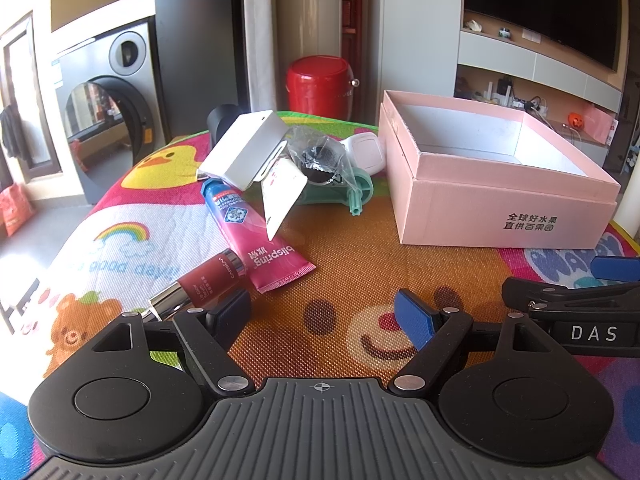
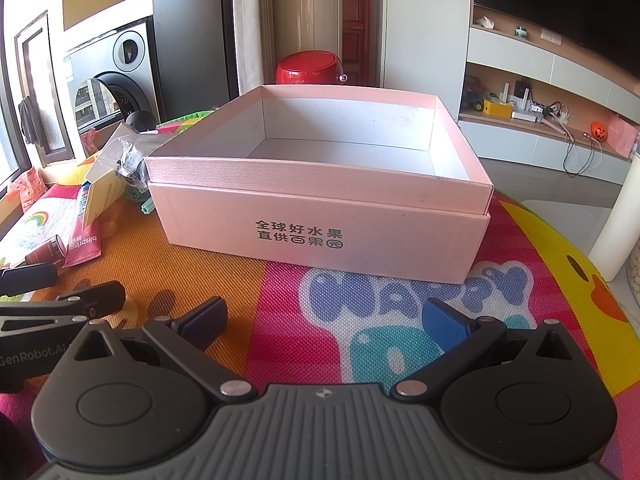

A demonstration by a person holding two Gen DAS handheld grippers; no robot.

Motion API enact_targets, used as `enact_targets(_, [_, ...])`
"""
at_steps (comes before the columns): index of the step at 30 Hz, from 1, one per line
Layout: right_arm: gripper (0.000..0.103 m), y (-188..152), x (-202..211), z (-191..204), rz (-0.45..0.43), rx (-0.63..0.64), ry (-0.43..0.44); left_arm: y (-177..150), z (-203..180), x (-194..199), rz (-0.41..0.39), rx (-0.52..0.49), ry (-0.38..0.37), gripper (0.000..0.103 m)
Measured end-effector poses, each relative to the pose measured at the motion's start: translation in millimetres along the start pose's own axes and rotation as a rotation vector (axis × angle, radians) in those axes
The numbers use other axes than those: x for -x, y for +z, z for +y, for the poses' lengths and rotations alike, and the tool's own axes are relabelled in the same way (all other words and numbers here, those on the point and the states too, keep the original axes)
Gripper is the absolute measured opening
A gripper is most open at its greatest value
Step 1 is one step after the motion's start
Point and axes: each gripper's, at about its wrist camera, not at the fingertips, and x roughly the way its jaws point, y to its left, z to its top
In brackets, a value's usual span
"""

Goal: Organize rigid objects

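On the desk: we work over a bright cartoon mat (image 1: pixel 340 264) with everything laid out within easy reach of both hands.
Pink box: the open pink box (image 2: pixel 320 216) stands on the right half of the mat, nested in its own lid and showing only its bare white floor; we judge it is the place meant to receive the items, set squarely ahead of our right hand.
Clutter pile: at far left of the box lie the white box (image 1: pixel 248 148), a crinkled plastic bag (image 1: pixel 320 156) with a dark part inside, a white gadget (image 1: pixel 364 150), a green plastic tool (image 1: pixel 352 194) and a tilted white card (image 1: pixel 282 196), leaning on one another.
Near items: the pink tube (image 1: pixel 260 236) lies flat, partly under the white box and card; the red bottle (image 1: pixel 208 284) lies just beside it, nearest our left side.
Left claw: our left claw (image 1: pixel 324 312) hovers low with jaws apart, holding nothing, the red bottle just beside its left finger.
Right claw: our right claw (image 2: pixel 324 316) is likewise spread and holds nothing, facing the pink box's near wall.
Progress: nothing looks sorted yet.
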Motion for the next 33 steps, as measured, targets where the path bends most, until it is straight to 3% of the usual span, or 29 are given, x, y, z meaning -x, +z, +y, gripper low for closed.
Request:
enact_targets(18, [0.103, 0.3, 0.4, 0.9, 0.000, -0.001, -0.007, 1.3, -1.8, 1.4, -0.004, -0.006, -0.002, 0.083])
enact_targets(22, [0.103, 2.0, -1.5, -1.2, 0.001, -0.021, -0.006, 1.9, 1.2, 2.9, -0.008, 0.006, -0.042, 0.082])
enact_targets(28, [0.103, 7.9, 6.0, 2.1, 0.108, 0.037, 0.033, 13.8, 24.8, 28.1, -0.045, 0.015, -0.195, 0.075])
enact_targets(31, [0.103, 7.4, 6.0, 1.9, 0.105, 0.026, 0.030, 32.0, 52.3, 33.9, -0.026, -0.042, -0.243, 0.074])
enact_targets(33, [0.103, 8.2, 6.1, 1.6, 0.105, 0.036, 0.034, 41.5, 69.8, 29.5, 0.010, -0.110, -0.232, 0.073])
